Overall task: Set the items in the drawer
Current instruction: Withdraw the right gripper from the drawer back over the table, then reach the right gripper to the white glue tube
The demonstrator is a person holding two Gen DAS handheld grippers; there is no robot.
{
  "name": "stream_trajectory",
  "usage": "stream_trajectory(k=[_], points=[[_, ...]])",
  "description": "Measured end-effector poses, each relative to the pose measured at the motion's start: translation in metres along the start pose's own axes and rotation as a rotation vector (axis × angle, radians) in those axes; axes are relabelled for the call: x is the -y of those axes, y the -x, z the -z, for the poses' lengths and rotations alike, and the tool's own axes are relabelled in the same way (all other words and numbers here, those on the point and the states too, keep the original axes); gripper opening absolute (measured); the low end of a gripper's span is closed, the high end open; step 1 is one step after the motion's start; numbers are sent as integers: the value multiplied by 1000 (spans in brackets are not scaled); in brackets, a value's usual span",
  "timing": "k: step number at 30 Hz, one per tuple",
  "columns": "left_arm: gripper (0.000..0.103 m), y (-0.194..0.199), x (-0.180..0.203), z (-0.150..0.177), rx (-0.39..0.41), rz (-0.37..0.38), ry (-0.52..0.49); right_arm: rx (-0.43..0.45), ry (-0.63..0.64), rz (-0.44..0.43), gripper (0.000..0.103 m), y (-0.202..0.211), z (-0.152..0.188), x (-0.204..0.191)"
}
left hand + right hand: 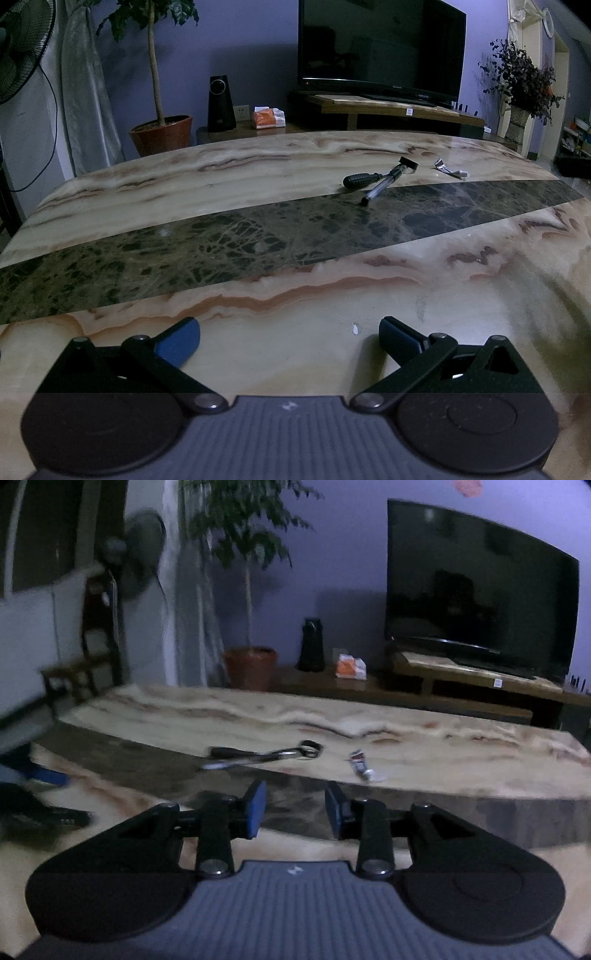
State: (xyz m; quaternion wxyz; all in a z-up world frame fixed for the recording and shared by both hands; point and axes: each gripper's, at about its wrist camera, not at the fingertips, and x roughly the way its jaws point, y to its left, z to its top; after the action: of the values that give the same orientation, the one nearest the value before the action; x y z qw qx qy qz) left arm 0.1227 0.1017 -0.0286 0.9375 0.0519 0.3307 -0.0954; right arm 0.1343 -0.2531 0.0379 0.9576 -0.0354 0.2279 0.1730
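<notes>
Right wrist view: the right gripper [295,808] hangs released, nothing between its blue pads [257,806], aimed at the items in mid-frame — a black-handled screwdriver [236,752], a clear pen [225,763] beside it, and a crumpled small tube [362,763] on the glossy veined marble table [443,753]. No drawer shows, so this looks like the reach for the next item; the slim, hard pieces call for a low, square pinch. The left gripper [290,341] gapes wide and empty — low in its frame.

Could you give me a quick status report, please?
Left gripper and right gripper open, empty. Screwdriver, pen, small tube lie on table. Drawer not in view.
</notes>
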Motion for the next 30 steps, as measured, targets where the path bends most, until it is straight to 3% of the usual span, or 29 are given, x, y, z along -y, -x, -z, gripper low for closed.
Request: stream_trajectory(k=[4, 14, 21, 30], points=[[103, 0, 0, 0, 0, 0, 0, -45, -32, 64, 38, -61, -10, 23], [103, 0, 0, 0, 0, 0, 0, -117, -52, 137, 38, -147, -10, 52], [103, 0, 0, 0, 0, 0, 0, -151, -46, 141, 39, -177, -5, 55], [103, 0, 0, 0, 0, 0, 0, -174, -64, 123, 49, -193, -8, 61]])
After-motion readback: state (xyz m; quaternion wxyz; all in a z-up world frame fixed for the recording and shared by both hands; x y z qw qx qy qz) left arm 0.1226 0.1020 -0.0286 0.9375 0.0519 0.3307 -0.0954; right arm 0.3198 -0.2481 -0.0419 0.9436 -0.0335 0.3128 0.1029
